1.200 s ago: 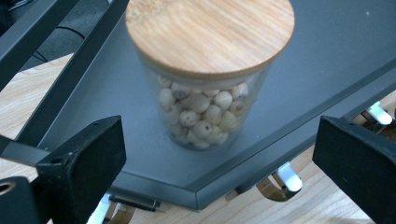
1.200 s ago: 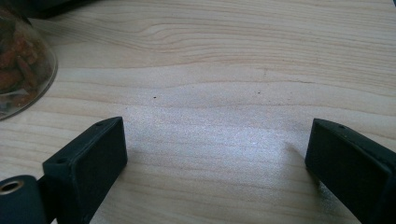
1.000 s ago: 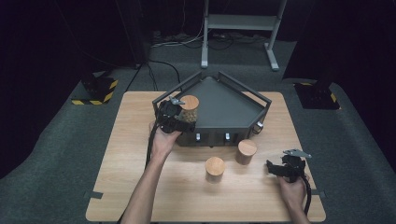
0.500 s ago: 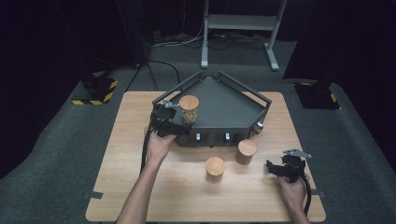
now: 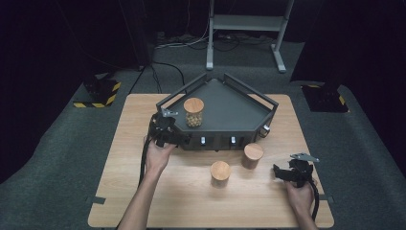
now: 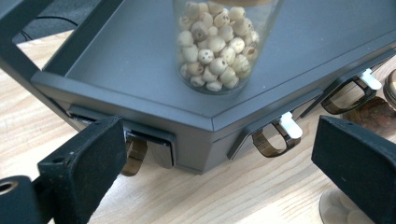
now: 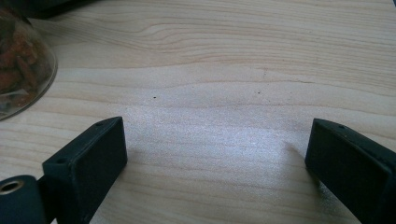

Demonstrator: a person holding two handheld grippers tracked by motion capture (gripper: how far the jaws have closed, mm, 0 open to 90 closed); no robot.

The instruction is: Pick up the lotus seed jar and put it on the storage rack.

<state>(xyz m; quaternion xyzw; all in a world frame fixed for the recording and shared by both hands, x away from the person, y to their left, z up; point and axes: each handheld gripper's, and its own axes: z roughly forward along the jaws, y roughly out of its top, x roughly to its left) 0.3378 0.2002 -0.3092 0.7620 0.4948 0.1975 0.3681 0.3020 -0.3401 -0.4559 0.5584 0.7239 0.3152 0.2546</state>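
One glass jar of pale beads with a wooden lid stands upright on the dark corner tray, at its left. The left gripper, jaws wide and empty, sits just near of it at the tray's edge. Two more jars wait on the wooden table, probably next. The right gripper rests wide open, near right; nothing blocks it.

Probably lab: dark curtains, hazard-taped stands.

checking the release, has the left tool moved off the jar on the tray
Yes. The left tool has backed toward the tray's near-left corner, leaving the jar standing on it.
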